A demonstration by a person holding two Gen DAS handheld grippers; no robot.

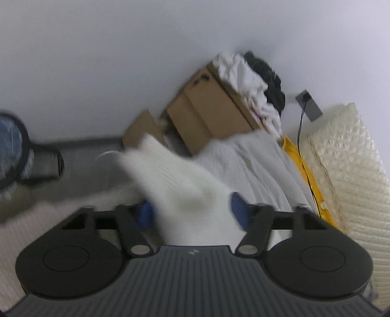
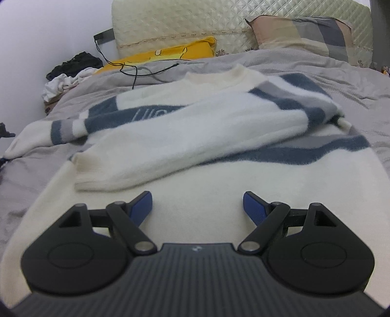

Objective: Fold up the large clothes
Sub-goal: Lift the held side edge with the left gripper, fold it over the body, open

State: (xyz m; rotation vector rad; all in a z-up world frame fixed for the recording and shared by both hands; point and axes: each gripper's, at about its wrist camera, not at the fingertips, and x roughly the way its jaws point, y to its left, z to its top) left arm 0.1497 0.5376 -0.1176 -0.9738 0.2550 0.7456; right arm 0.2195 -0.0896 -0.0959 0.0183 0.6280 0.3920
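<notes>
Fuzzy knit sweater; glossy quilted headboard.

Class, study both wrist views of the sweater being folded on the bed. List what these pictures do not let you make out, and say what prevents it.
- Left wrist view: whether the left gripper pinches the white knit sleeve between its fingers; motion blur smears it.
- Right wrist view: the lettering on the sweater; the folded sleeve covers part.
- Right wrist view: the sweater's hem; the right gripper body hides it.
</notes>
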